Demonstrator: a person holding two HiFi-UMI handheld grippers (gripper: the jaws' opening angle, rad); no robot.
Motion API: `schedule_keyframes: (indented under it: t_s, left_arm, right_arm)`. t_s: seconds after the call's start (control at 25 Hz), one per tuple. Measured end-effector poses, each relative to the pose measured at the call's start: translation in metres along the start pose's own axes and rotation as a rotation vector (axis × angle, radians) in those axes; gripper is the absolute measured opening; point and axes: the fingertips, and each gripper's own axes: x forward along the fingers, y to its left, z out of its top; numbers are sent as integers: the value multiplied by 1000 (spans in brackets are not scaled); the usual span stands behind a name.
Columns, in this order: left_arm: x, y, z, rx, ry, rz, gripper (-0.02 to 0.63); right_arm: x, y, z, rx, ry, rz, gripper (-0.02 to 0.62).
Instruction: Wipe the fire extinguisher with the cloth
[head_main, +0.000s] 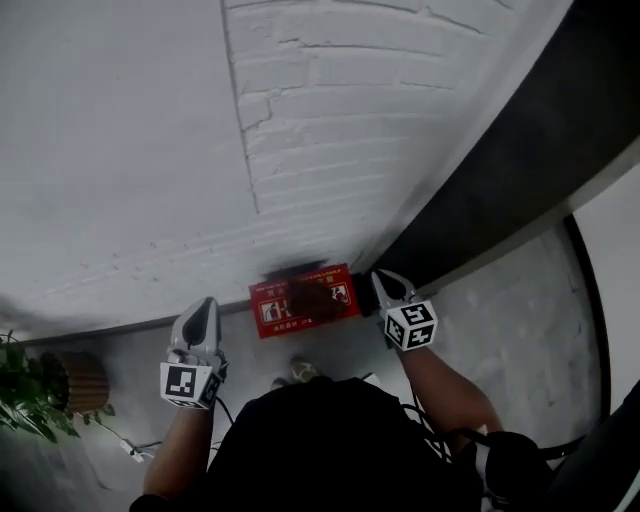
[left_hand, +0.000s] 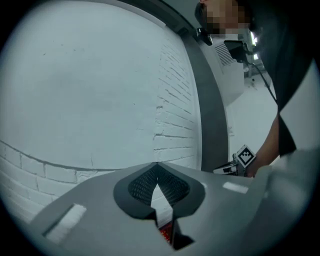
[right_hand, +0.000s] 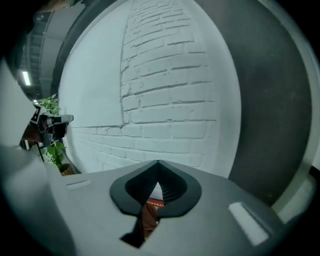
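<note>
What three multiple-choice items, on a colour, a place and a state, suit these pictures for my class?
1. What colour is the brick wall? A yellow; B blue; C white.
2. Where is the red rectangular box? A on a shelf; B on the floor against the wall; C between gripper fingers.
3. How are the right gripper's fingers? A together, empty; B wide apart; C shut on a cloth.
Key: C, its bricks are white; B, the head view shows it at the wall's foot; A, the tips meet with nothing between.

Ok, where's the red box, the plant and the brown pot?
red fire extinguisher box (head_main: 272, 308), head view, its left end.
plant (head_main: 25, 400), head view, its green leaves.
brown pot (head_main: 86, 381), head view, its side.
</note>
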Motion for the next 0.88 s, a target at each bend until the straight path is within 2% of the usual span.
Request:
schedule_keyframes:
  t_s: [0.08,0.2,0.4,0.64,0.88]
  left_arm:
    - [0,6,-2,16,6,-2,0]
    - [-6,24,-4,0,29,37,0]
    - [-17,37,7,7,22,60,0]
    - [-33,33,5,18,42,57,0]
    - [-47,44,-6,8,79,74,0]
  right_arm:
    - [-9,-8,-5,37,-18,-50,0]
    - [-15,-10,-10,88,-37,-81,0]
    - [-13,1,-7,68,-53,-56,0]
    - [-9,10,-10,52,-50,-29,0]
    - [-9,5,-15,43,-30,-51,0]
